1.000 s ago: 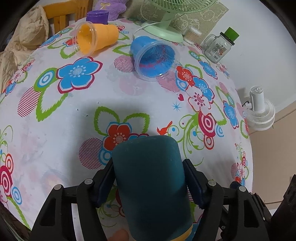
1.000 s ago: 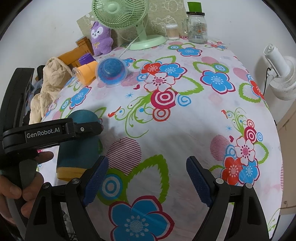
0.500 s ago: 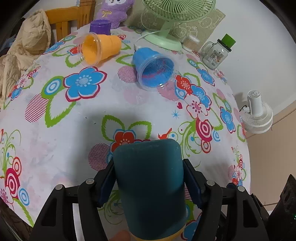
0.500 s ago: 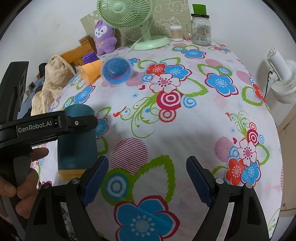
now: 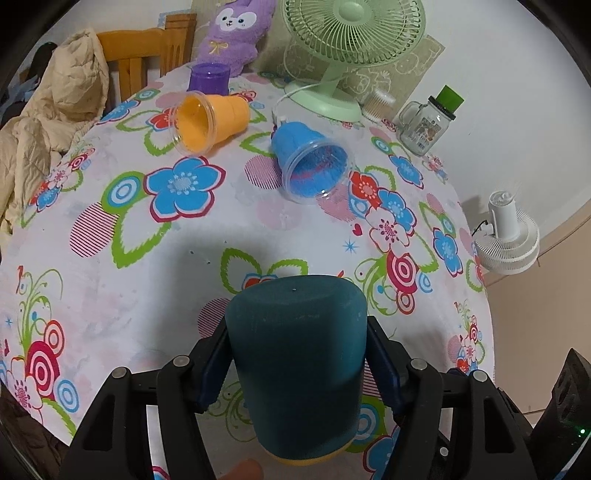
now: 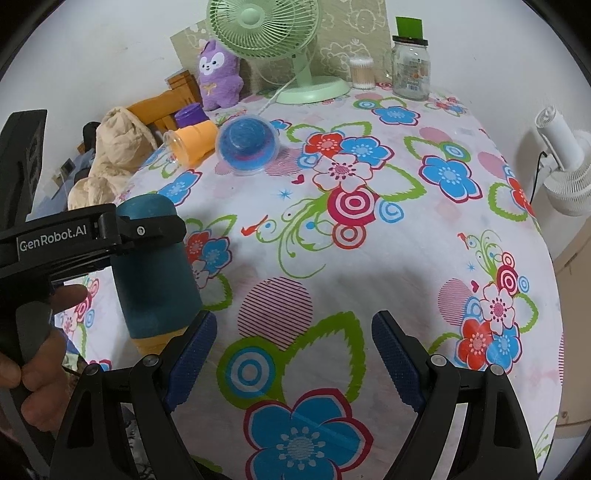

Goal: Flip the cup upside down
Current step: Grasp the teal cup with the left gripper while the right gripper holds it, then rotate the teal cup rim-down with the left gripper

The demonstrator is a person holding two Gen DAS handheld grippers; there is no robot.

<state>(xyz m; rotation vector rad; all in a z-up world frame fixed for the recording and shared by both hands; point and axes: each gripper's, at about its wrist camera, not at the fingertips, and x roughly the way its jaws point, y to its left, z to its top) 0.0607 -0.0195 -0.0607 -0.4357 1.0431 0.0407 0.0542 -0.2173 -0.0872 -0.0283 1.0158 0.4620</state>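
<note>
My left gripper [image 5: 295,365] is shut on a dark teal cup [image 5: 295,362] with a yellow rim. The cup is upside down, base up and rim down, held above the near left part of the flowered table [image 5: 110,310]. It also shows in the right wrist view [image 6: 155,273], clamped by the left gripper [image 6: 147,230]. My right gripper [image 6: 290,354] is open and empty over the table's near middle. An orange cup [image 5: 210,122] and a blue cup [image 5: 310,162] lie on their sides at the far end.
A purple cup [image 5: 208,75], a plush toy [image 5: 232,29], a green fan [image 5: 332,55], a cotton swab tub [image 5: 378,103] and a glass jar [image 5: 424,123] stand along the back. A wooden chair with beige cloth [image 5: 48,114] is at the far left. A white fan [image 5: 506,236] stands off the right edge.
My left gripper has lifted the teal cup higher above the table, and its view has tilted up. My right gripper has stayed open and has hardly moved.
</note>
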